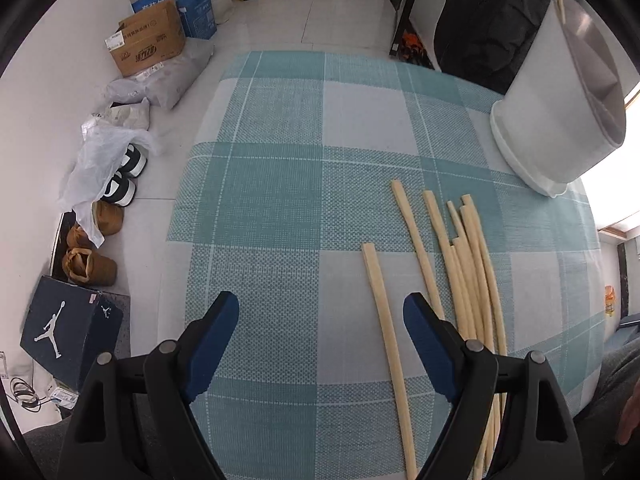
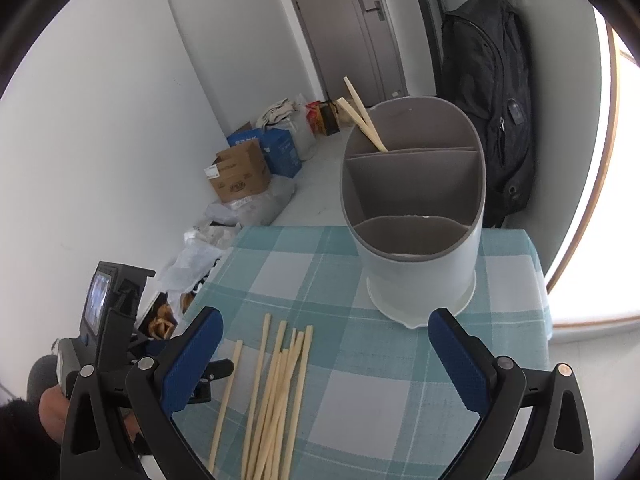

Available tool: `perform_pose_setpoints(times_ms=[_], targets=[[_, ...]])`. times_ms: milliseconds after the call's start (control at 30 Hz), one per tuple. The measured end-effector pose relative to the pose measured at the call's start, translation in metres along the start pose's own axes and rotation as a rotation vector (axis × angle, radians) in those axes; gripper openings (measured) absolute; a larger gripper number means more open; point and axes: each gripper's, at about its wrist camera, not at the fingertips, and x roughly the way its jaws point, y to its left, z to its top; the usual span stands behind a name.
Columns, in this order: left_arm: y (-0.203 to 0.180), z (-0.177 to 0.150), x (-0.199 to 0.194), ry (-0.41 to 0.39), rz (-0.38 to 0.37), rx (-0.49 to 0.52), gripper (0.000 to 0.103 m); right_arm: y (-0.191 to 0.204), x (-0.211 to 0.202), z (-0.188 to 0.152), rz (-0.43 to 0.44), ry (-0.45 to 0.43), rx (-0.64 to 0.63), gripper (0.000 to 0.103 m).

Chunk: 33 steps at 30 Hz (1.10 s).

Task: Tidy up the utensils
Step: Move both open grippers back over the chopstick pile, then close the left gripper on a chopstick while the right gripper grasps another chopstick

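Both hand-held grippers wide open, nothing grabbed yet

Left hand-held gripper [image 1: 320, 316] should straddle the lone pale wooden chopstick [image 1: 386, 332], lower centre; right hand-held gripper [image 2: 326, 332] holds nothing.

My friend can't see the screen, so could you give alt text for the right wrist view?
A white utensil holder with two chopsticks in its far compartment stands on a checked tablecloth. Loose chopsticks lie before it, between the open blue tongs.

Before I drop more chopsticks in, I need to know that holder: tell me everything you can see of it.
The utensil holder is a tall oval tub, pale grey outside, darker grey inside, apparently plastic. Curved dividers split it into three compartments. It stands upright on the checked tablecloth, beyond the loose chopsticks. Two chopsticks lean in its far compartment; the others look empty.
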Motion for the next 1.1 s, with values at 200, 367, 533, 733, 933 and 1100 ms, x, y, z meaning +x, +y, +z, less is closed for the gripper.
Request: perform_pose_setpoints(times_ms=[200, 367, 533, 733, 933, 1100], targets=[[-0.01, 0.009, 0.008, 0.031, 0.006, 0.031, 0.081, 0.0, 0.003, 0.0, -0.017, 0.017, -0.003, 0.103], [-0.019, 0.014, 0.01, 0.055, 0.063, 0.051, 0.07, -0.005, -0.001, 0.002, 0.005, 0.018, 0.025, 0.103], [-0.026, 0.014, 0.006, 0.055, 0.05, 0.085, 0.039, -0.007, -0.005, 0.004, 0.017, 0.011, 0.045, 0.103], [-0.031, 0.02, 0.008, 0.048, 0.025, 0.124, 0.018, -0.006, -0.006, 0.002, 0.044, 0.023, 0.051, 0.103], [-0.026, 0.021, 0.008, 0.03, -0.028, 0.096, 0.004, -0.003, -0.004, -0.004, 0.03, 0.041, 0.036, 0.103], [-0.013, 0.026, 0.001, -0.034, -0.12, 0.014, 0.002, 0.002, 0.006, -0.011, 0.024, 0.092, 0.02, 0.1]])
